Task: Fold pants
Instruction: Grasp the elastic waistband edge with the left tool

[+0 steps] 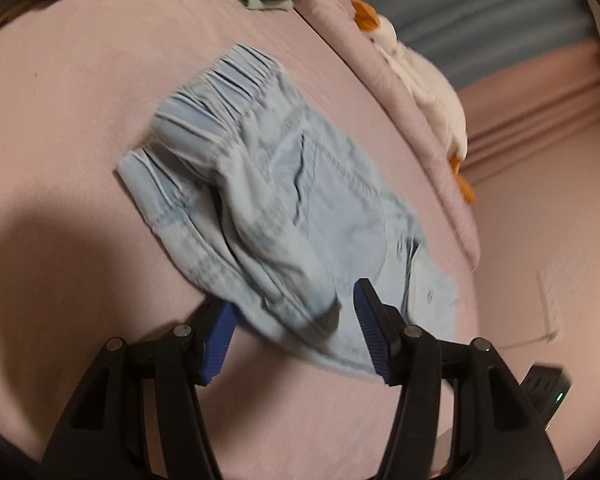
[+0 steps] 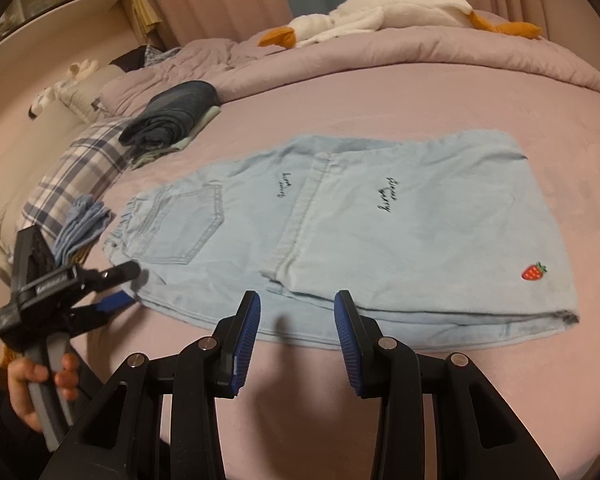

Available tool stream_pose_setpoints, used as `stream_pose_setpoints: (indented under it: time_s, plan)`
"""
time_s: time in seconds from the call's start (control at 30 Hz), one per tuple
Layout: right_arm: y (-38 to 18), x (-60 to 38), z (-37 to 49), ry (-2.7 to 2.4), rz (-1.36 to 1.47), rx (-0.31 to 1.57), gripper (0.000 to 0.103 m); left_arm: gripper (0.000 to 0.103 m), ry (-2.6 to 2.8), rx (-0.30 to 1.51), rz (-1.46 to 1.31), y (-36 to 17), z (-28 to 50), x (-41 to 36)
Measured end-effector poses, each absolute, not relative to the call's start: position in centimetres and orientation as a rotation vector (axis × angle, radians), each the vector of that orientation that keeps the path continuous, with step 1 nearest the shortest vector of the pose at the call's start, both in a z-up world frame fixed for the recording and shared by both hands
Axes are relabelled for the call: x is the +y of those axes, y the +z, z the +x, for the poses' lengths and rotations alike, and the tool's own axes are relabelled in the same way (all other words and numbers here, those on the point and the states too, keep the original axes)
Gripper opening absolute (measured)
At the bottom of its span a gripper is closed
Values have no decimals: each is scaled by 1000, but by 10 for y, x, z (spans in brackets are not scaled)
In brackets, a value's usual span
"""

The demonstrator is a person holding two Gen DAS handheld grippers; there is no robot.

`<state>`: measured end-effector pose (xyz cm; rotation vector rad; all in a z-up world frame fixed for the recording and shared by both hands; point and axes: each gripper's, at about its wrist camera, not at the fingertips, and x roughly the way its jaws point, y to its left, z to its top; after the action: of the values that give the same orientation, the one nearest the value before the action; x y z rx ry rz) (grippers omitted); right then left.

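On the pink bed (image 2: 340, 112) the light denim pants (image 2: 380, 220) lie folded over, legs doubled for the next fold. The left claw (image 1: 296, 320) straddles their near edge, jaws apart, apparently ready to pinch; the right claw (image 2: 298, 320) hovers open, empty.

Folded light-blue pants (image 2: 340, 232) lie on the pink bed (image 2: 380, 400), right gripper (image 2: 298, 316) fingers apart just before them.

Pants (image 2: 340, 232), light blue denim: one pair, bearing one strawberry patch (image 2: 534, 271) and two script embroideries. Goose plush (image 2: 380, 8): one. Plaid pillow (image 2: 80, 176): one. Dark folded garment (image 2: 172, 116): one. Grippers: two, left gripper (image 2: 120, 284) and right gripper (image 2: 298, 316).
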<state>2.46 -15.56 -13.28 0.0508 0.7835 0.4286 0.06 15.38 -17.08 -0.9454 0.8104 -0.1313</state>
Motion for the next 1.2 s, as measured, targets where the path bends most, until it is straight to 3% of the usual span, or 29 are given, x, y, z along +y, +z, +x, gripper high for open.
stream_pose_setpoints:
  time_s: [0.27,0.33,0.5,1.2]
  plan:
    - [-135,-130,31,443,-8,812,38,56,-78,752,-980,-164,27,167]
    - [-134,-122,34,451,-27,811,38,43,-53,756,-977,-165,30,172]
    - [-133,-97,48,474,-63,820,38,35,-56,774,-894,-167,28,174]
    - [-159,17,134,381,-260,928,41,36,-122,768,-793,-173,34,171]
